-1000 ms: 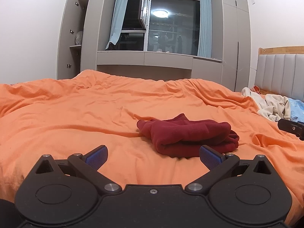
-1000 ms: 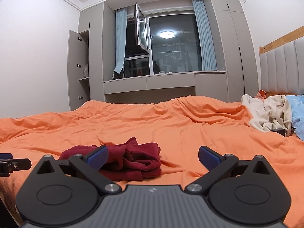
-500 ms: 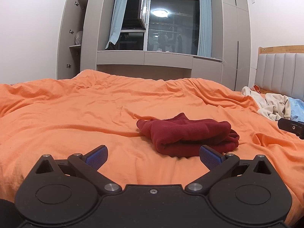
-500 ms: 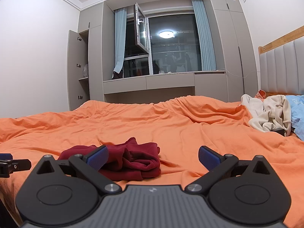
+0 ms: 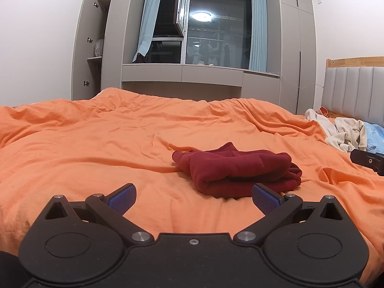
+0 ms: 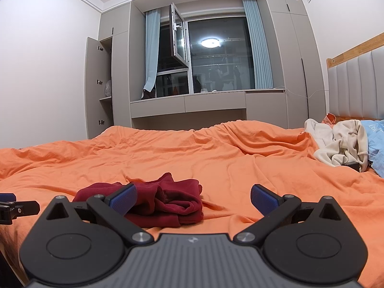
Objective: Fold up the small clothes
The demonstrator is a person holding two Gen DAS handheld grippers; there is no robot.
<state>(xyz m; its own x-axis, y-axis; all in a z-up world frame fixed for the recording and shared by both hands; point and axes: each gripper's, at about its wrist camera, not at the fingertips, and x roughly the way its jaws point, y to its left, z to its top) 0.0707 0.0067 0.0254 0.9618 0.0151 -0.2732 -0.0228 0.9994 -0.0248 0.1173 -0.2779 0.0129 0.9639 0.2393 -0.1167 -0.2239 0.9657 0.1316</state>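
- Left wrist view: the dark red garment (image 5: 237, 170) lies folded in a bundle on the orange duvet (image 5: 96, 144), mid-bed.
- Left gripper (image 5: 193, 195) sits just short of it, jaws spread wide, empty.
- Right gripper (image 6: 193, 195) likewise gapes, holding nothing, garment ahead-left.
- Cream clothes (image 6: 340, 144) are heaped by the headboard (image 6: 355, 81).
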